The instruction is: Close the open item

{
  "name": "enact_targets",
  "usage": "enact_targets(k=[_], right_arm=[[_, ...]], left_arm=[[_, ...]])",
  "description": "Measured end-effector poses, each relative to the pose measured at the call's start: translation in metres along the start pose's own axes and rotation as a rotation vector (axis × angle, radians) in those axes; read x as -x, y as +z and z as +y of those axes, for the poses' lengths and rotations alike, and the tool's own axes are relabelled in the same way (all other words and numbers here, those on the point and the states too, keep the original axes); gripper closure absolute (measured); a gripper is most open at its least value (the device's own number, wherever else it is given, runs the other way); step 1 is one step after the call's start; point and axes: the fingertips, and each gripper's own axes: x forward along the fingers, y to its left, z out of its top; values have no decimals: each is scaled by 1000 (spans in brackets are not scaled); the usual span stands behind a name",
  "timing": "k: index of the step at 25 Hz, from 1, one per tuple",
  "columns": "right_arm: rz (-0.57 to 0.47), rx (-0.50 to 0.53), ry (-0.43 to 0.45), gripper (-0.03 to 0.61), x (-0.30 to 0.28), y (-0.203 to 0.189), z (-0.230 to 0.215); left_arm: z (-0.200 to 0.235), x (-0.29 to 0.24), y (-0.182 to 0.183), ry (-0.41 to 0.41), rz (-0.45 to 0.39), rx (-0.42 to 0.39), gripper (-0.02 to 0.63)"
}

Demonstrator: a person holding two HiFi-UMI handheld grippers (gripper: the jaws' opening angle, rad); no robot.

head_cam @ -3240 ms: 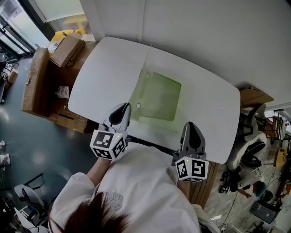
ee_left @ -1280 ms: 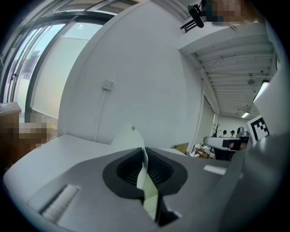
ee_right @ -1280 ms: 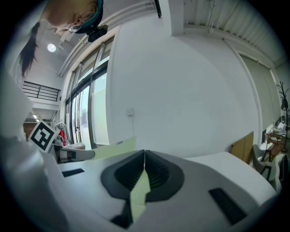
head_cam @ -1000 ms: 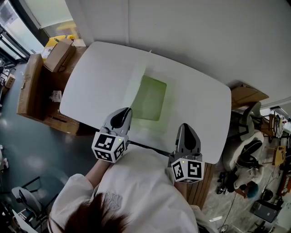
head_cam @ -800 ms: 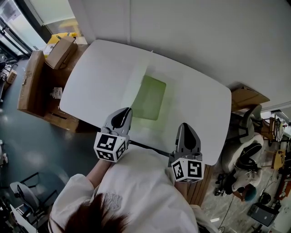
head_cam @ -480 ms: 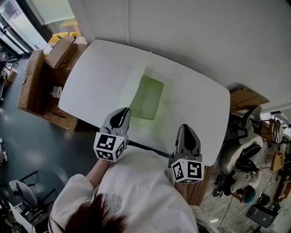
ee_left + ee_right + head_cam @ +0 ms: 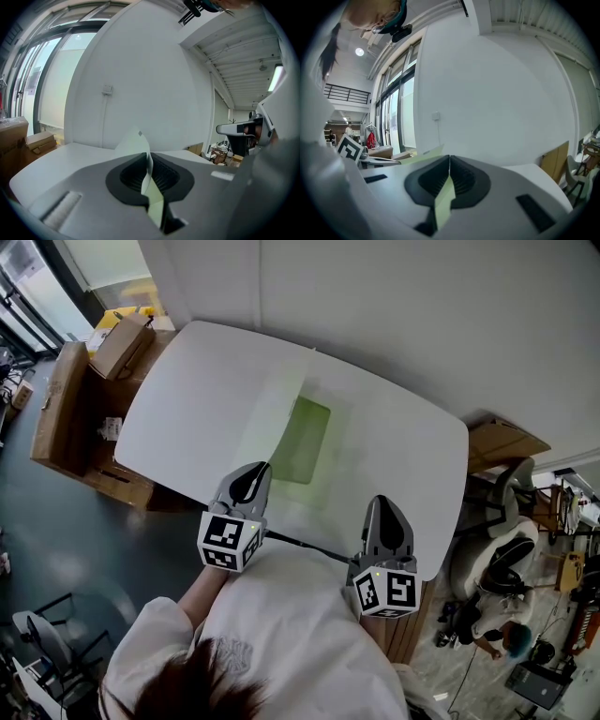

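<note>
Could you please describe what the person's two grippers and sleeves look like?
The left gripper and right gripper are both light grey and taper to rounded tips, with black ribbed pads inside the jaws. Each carries a white cube at its rear, printed with black square markers. The person wears a white top with loose sleeves.

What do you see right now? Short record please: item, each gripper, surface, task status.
item: green folder, translucent, one leaf raised off the table
left gripper: fingers shut on the green folder's raised leaf
right gripper: fingers shut on the green folder's edge
surface: white table
status: not yet closed
</note>
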Motion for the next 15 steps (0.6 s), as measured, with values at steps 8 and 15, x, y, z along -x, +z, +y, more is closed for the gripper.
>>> enact_targets(k=[8, 15], right_arm=[[-1, -7, -27, 568, 12, -4, -15], [-2, -11, -13, 568, 12, -4, -19]], left_arm=[[-13, -7, -7, -13, 15, -16, 594], [-15, -8, -7, 3, 15, -17, 592]])
